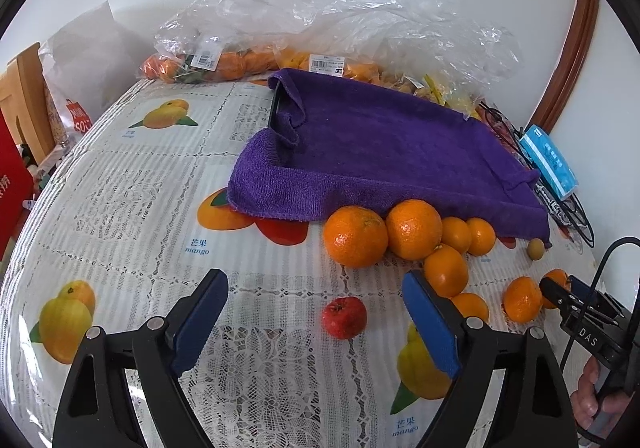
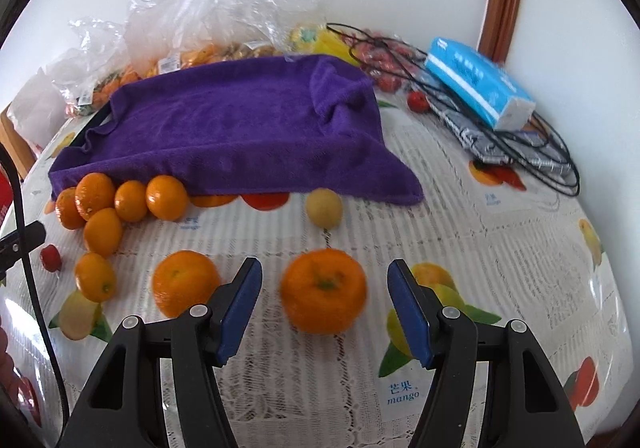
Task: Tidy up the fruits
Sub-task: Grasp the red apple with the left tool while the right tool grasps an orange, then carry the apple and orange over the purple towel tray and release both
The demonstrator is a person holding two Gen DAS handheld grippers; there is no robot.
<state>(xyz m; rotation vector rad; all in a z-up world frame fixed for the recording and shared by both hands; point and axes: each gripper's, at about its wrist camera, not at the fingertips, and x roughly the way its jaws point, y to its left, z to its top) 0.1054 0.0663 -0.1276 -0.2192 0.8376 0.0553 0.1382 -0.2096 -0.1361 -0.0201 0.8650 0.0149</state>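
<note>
Purple towel point(image 2: 240, 127) covers the tray; most oranges point(image 2: 132, 199) crowd against its near edge on the worktop point(image 2: 500, 268). My right tool point(image 2: 324, 296) stands open around one orange point(image 2: 323, 290), pads apart from it. My left tool point(image 1: 316, 312) gapes open around a small red fruit point(image 1: 344, 317).

The counter point(image 1: 120, 183) is viewed closely, obliquely downward, from both wrists; the purple towel point(image 1: 380, 151) is shared.
</note>
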